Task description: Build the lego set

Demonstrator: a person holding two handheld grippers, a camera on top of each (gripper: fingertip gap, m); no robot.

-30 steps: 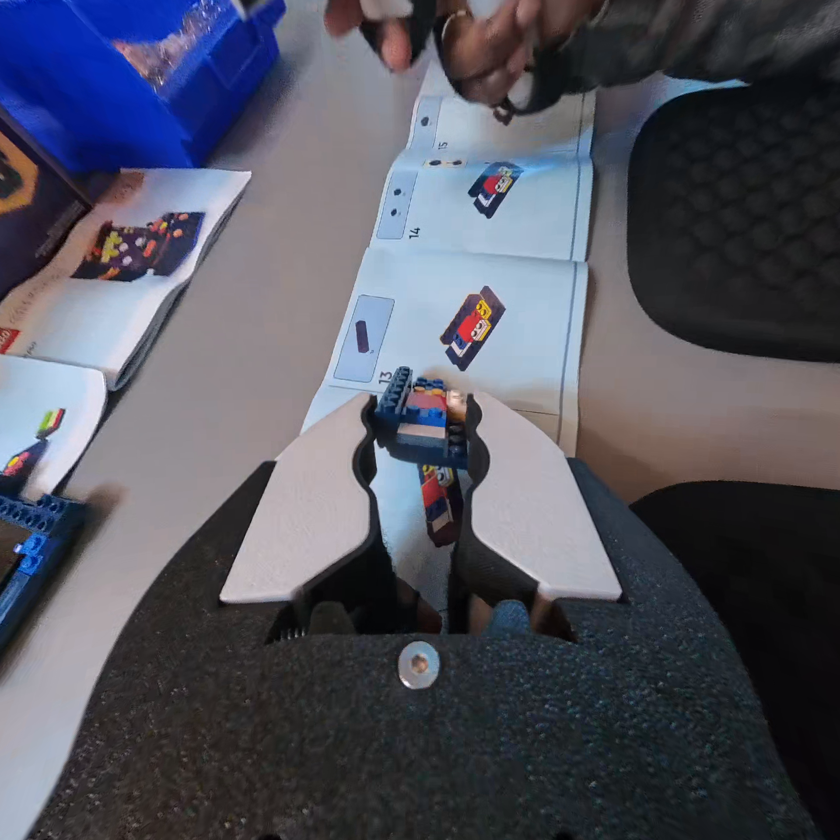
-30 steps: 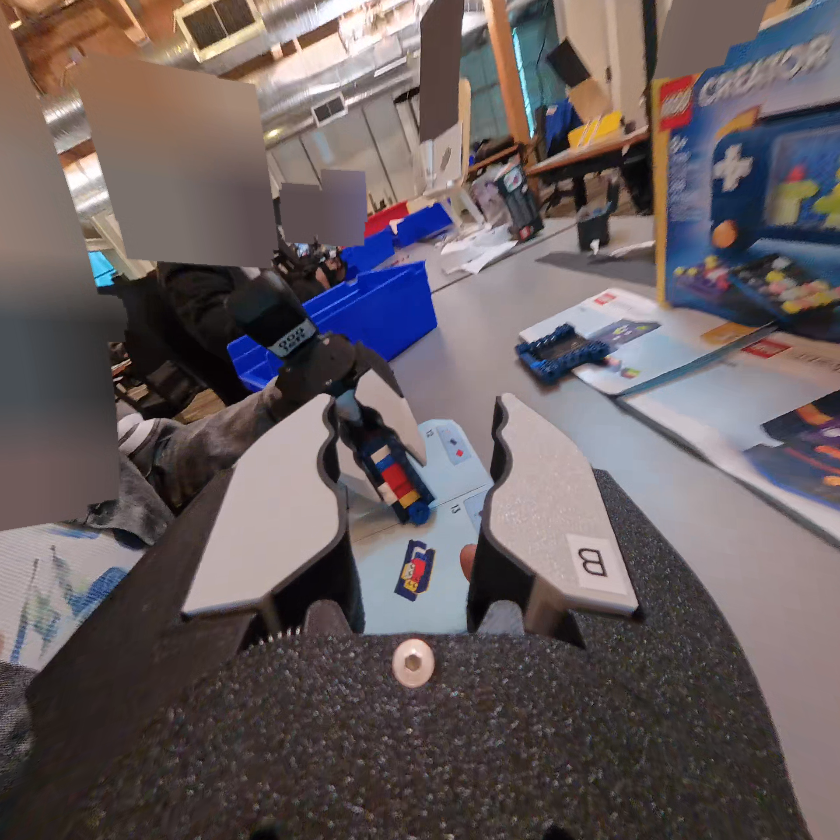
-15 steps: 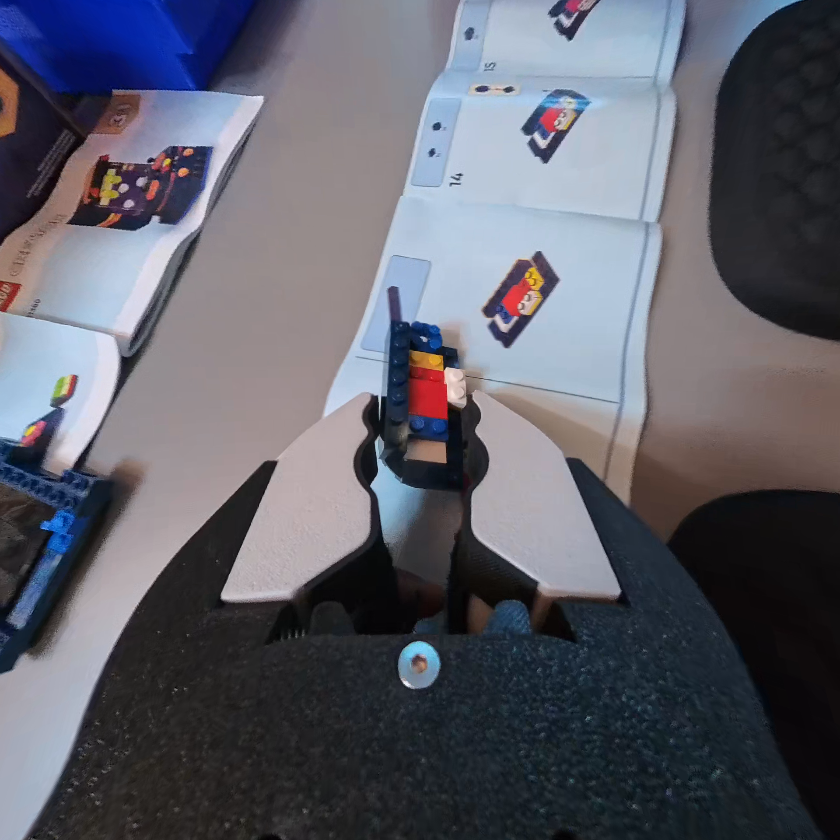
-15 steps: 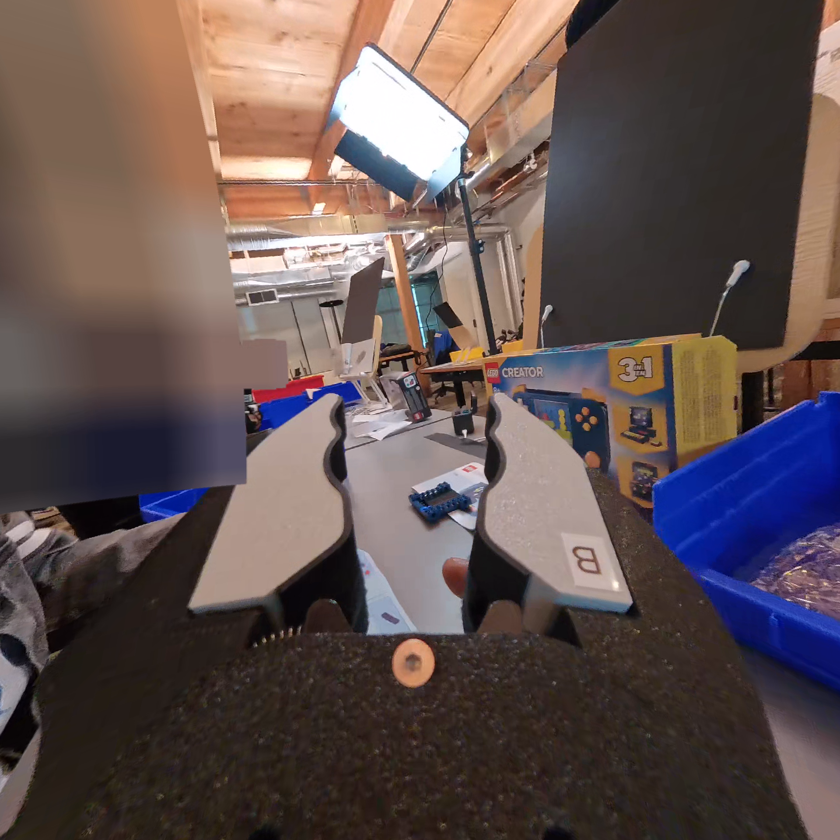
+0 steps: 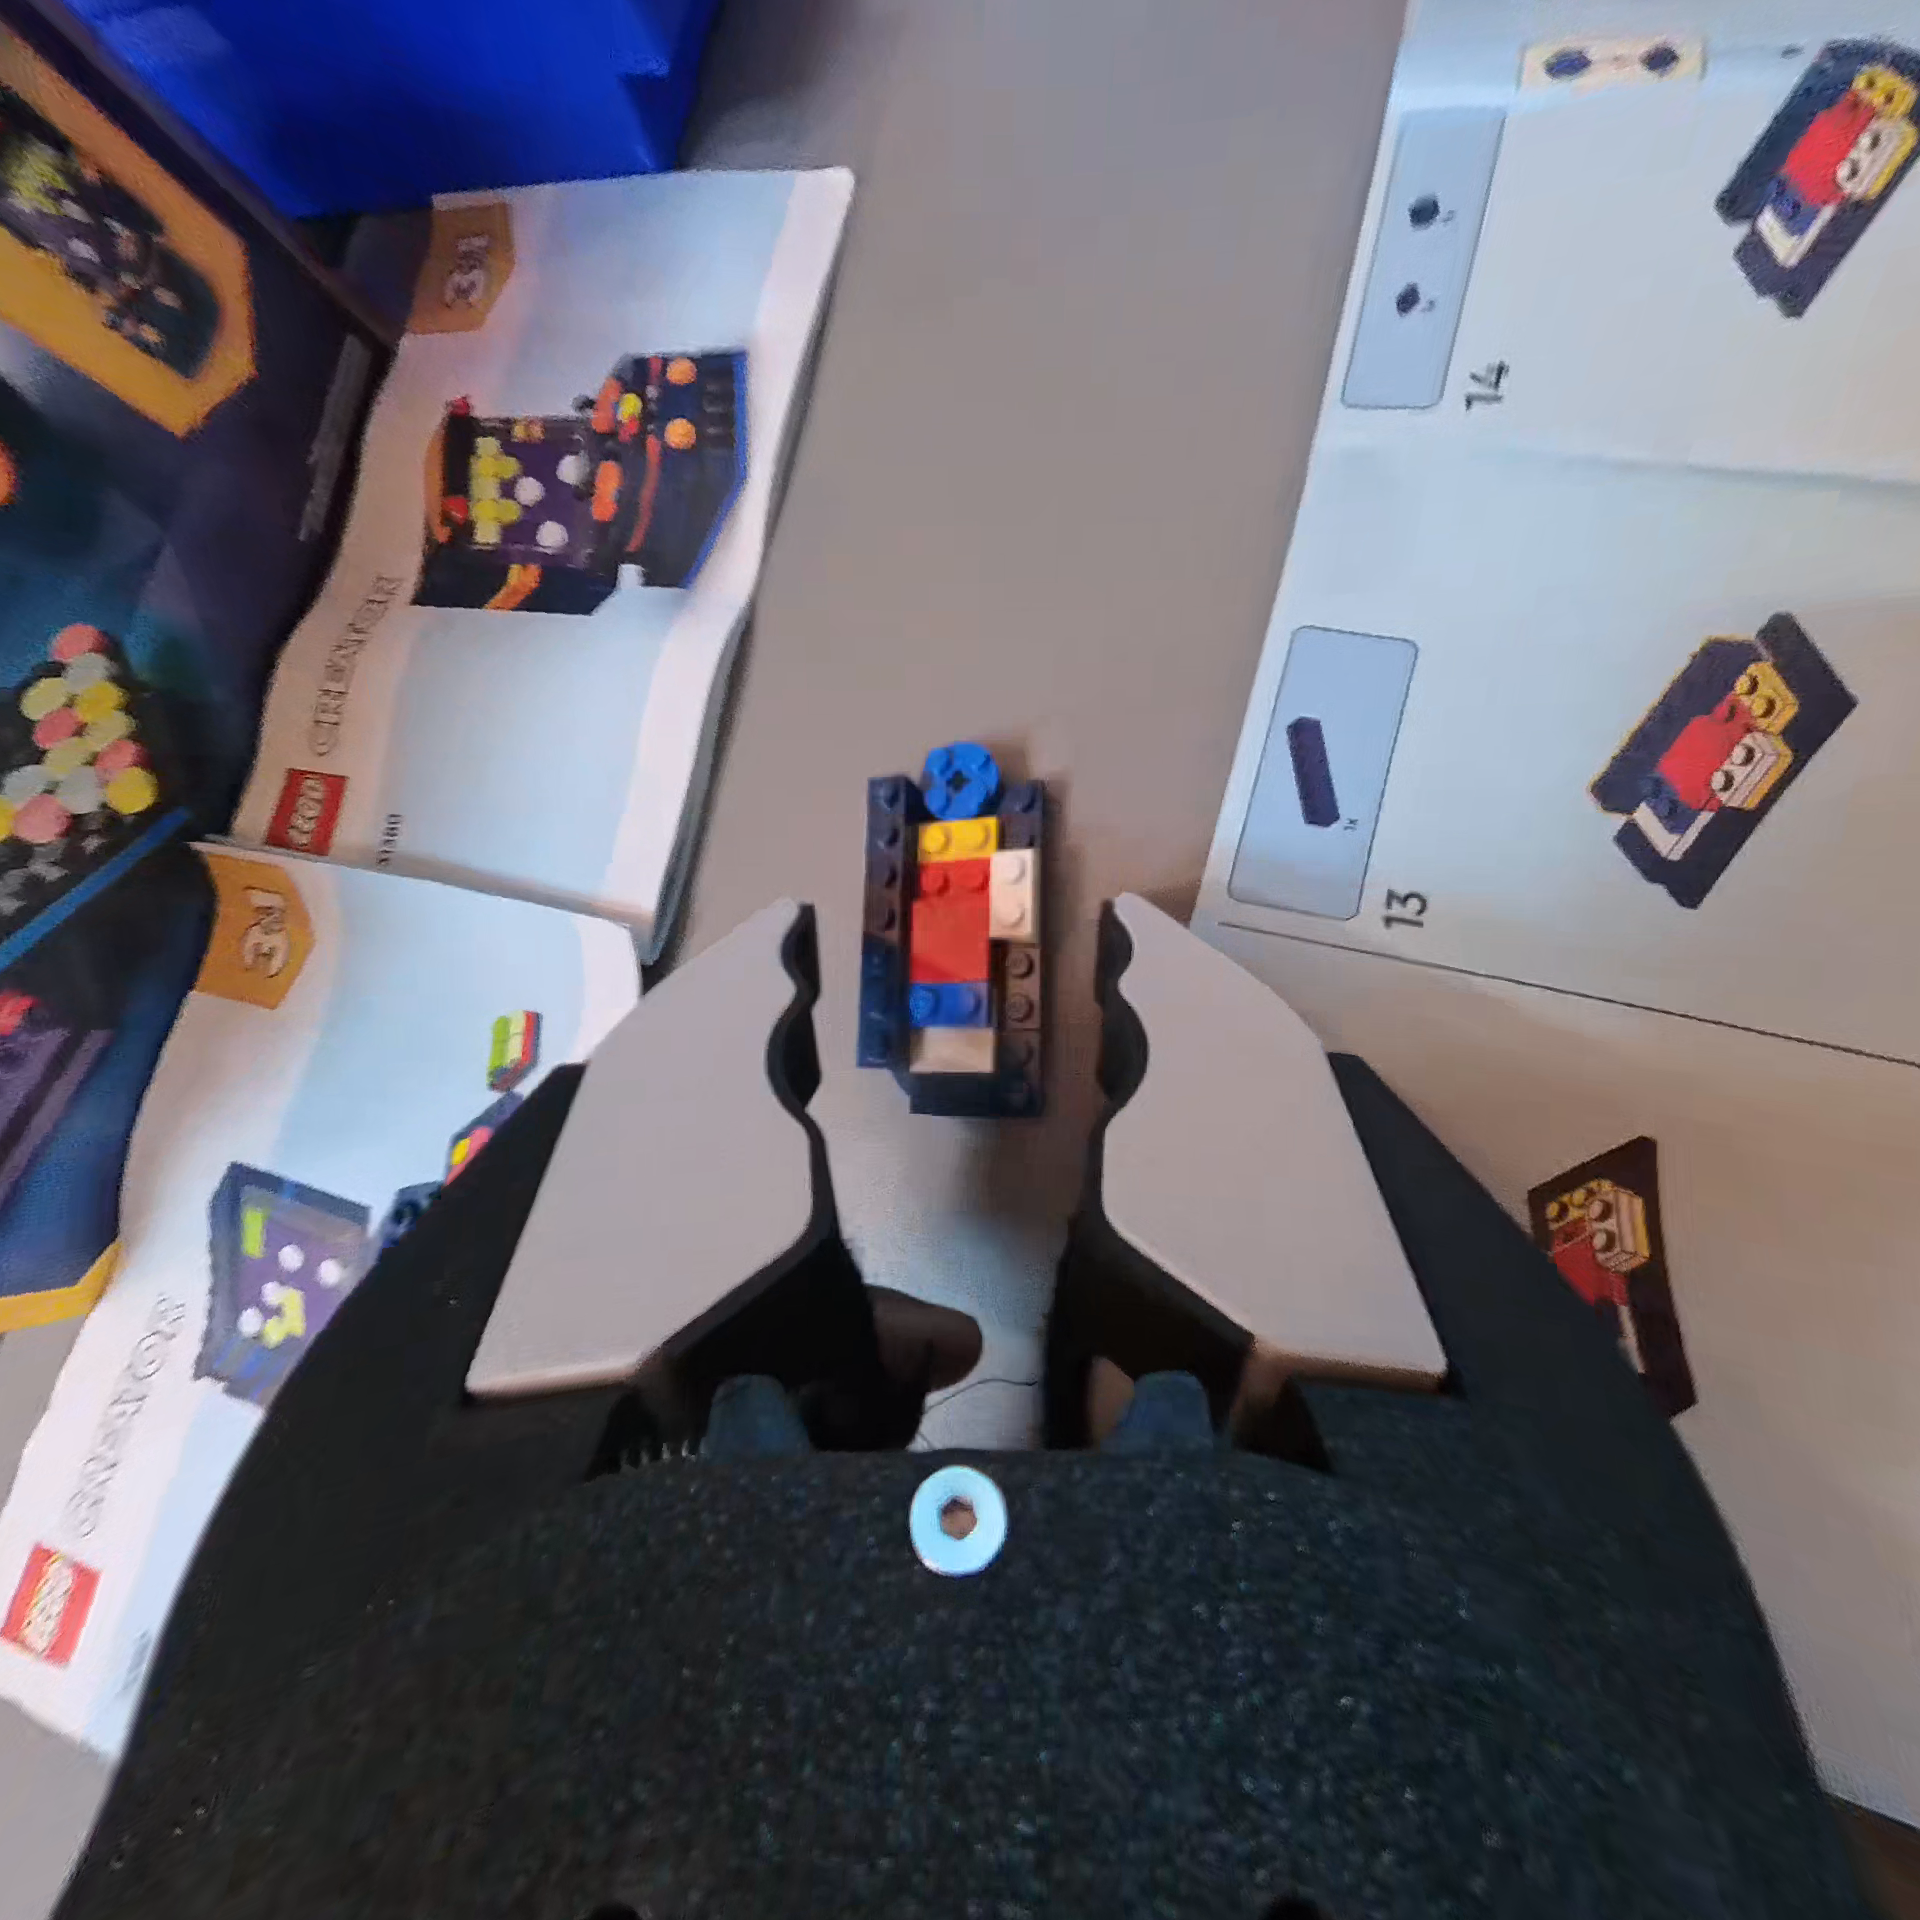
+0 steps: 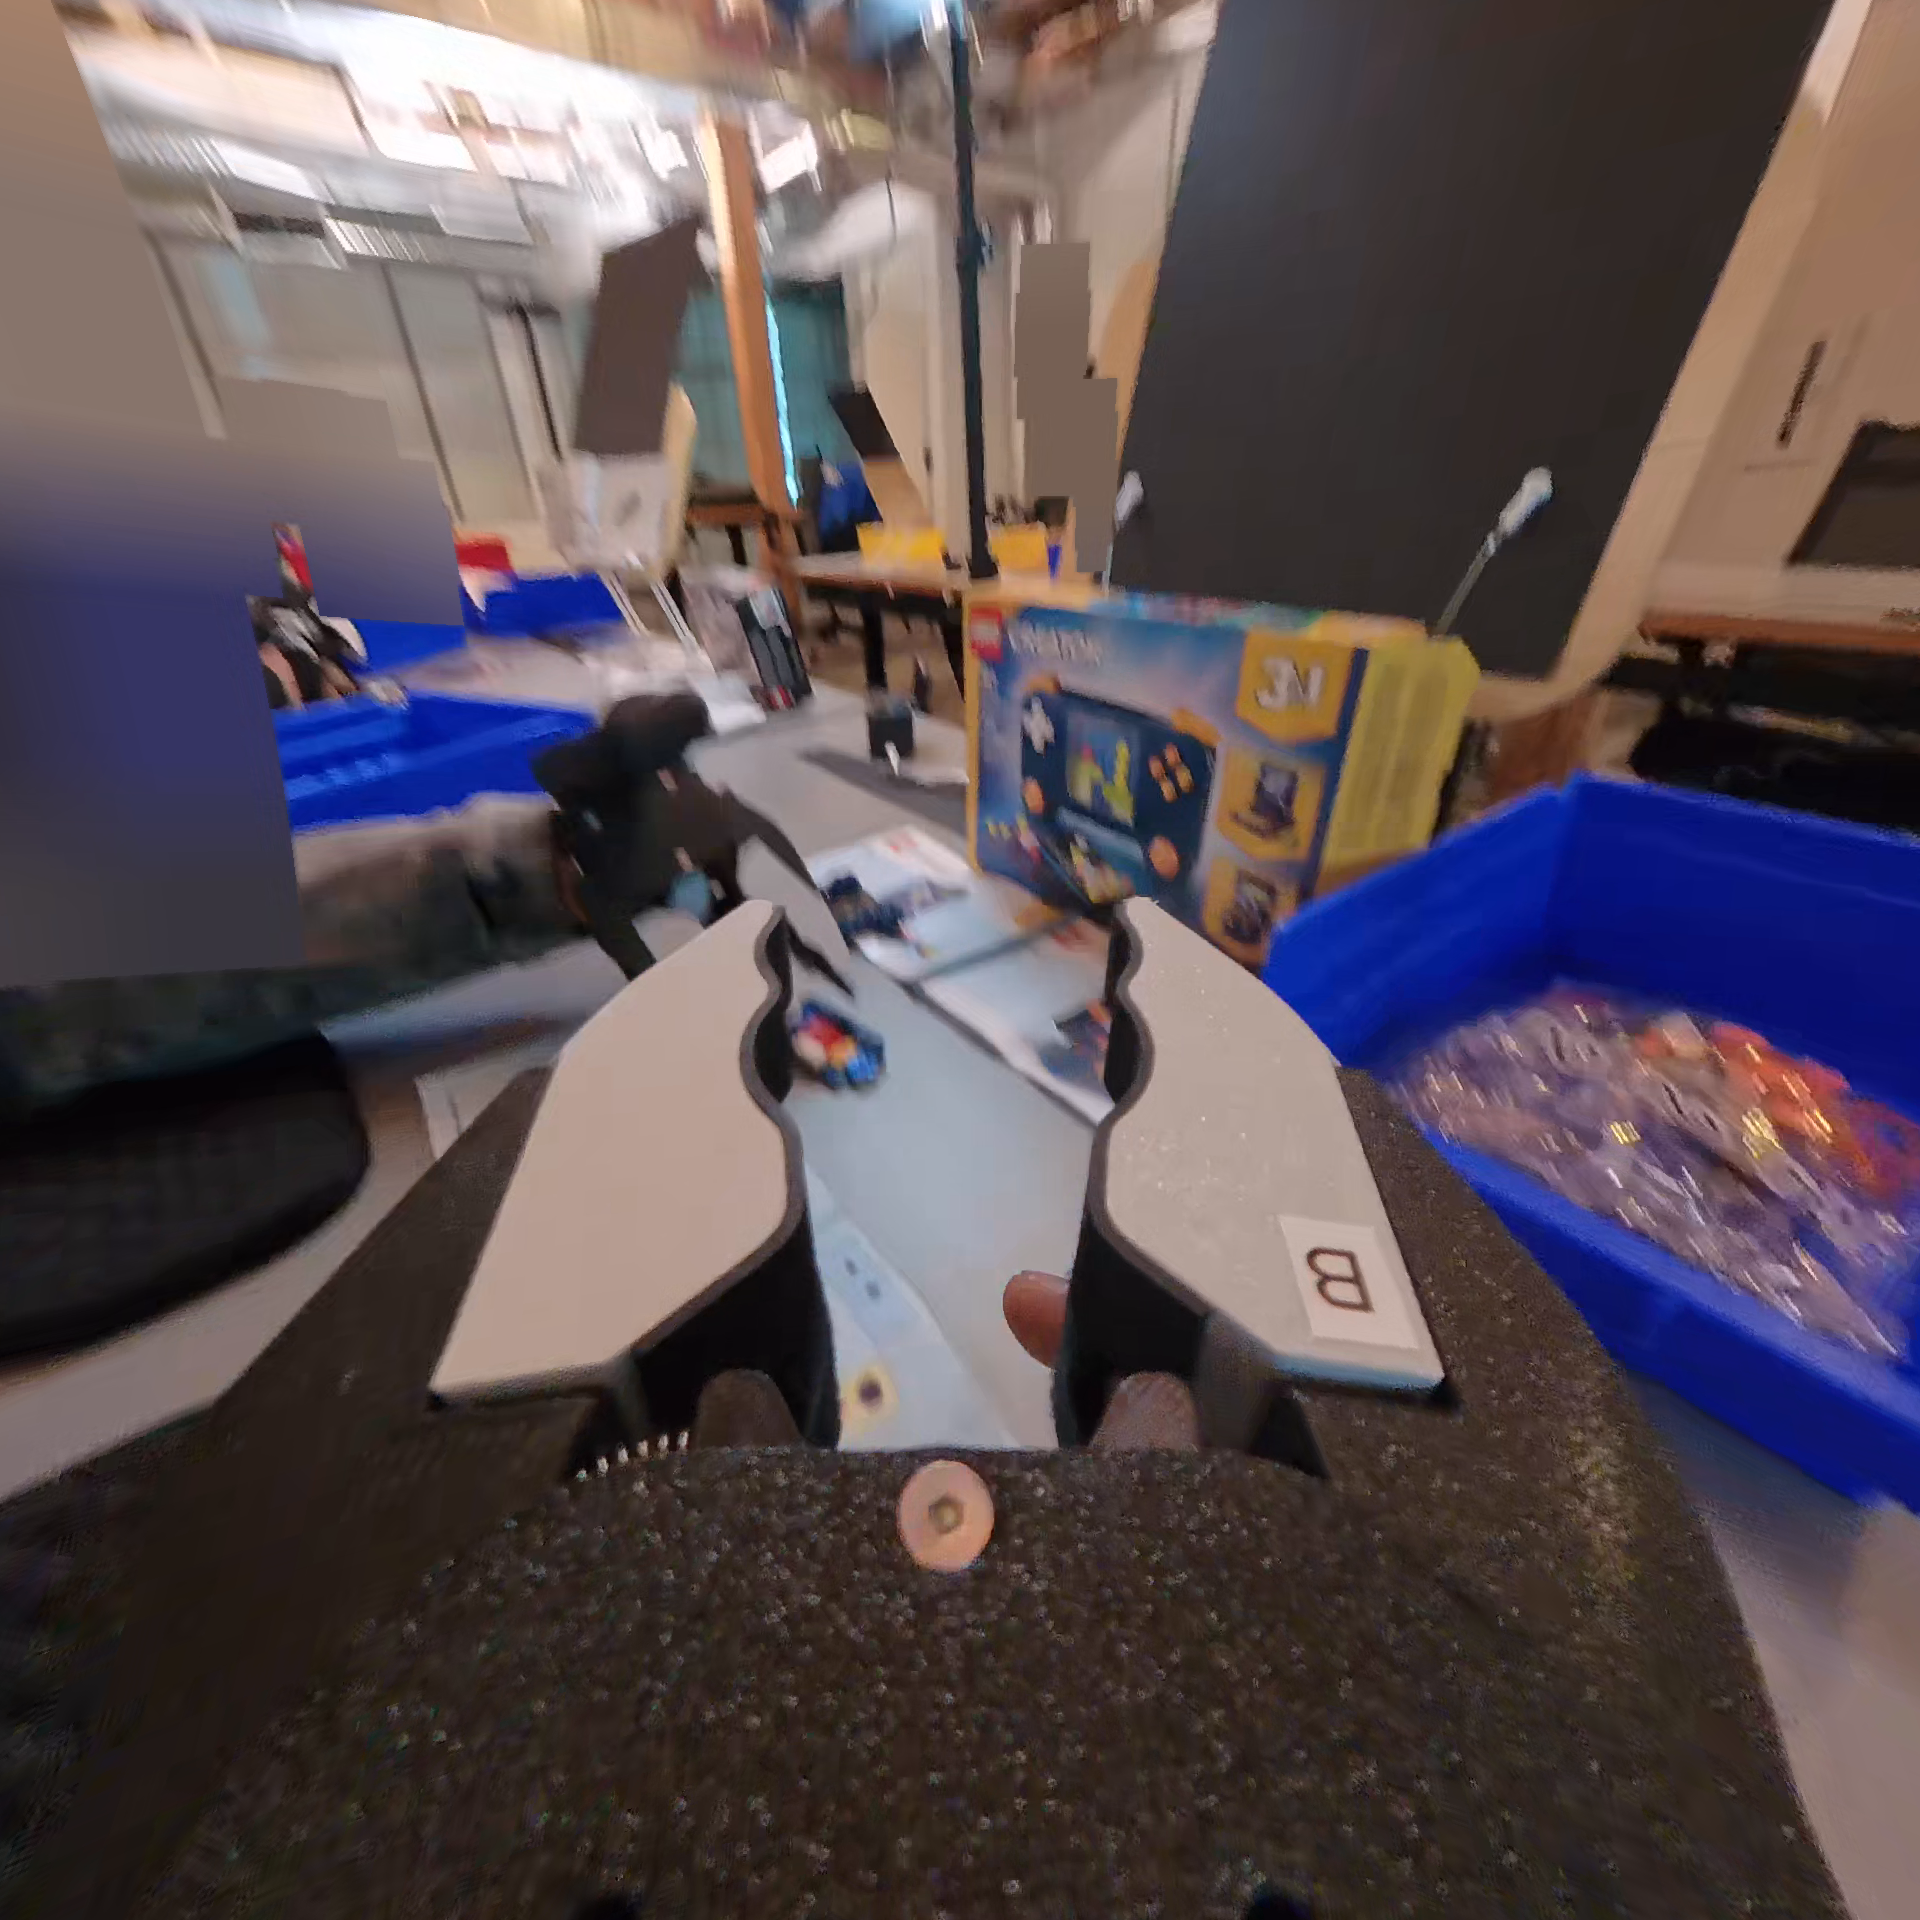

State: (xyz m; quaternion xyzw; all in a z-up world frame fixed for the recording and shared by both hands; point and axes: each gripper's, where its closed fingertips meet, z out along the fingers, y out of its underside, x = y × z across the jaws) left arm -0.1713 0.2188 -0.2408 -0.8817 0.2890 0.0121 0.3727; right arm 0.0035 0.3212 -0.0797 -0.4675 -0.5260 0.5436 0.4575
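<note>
Grey worktop [image 5: 1039,416] is seen under both views. Blue plastic bin [image 6: 1662,987] of bagged parts sits right of the right gripper [image 6: 940,966]; printed cardboard box [image 6: 1195,748] stands beyond. Folded instruction sheet [image 5: 1558,623] lies right of the left gripper [image 5: 951,971], stapled booklets [image 5: 582,520] left. Both grippers are spread, nothing pinched. Small multicolour brick assembly [image 5: 956,935] lies flat on the worktop between the left fingertips, gaps visible either side.

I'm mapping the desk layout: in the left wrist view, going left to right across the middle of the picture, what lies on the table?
Dark toy box → closed instruction booklet → small brick model, lying between the open left gripper fingers, untouched → unfolded instruction sheet.
</note>
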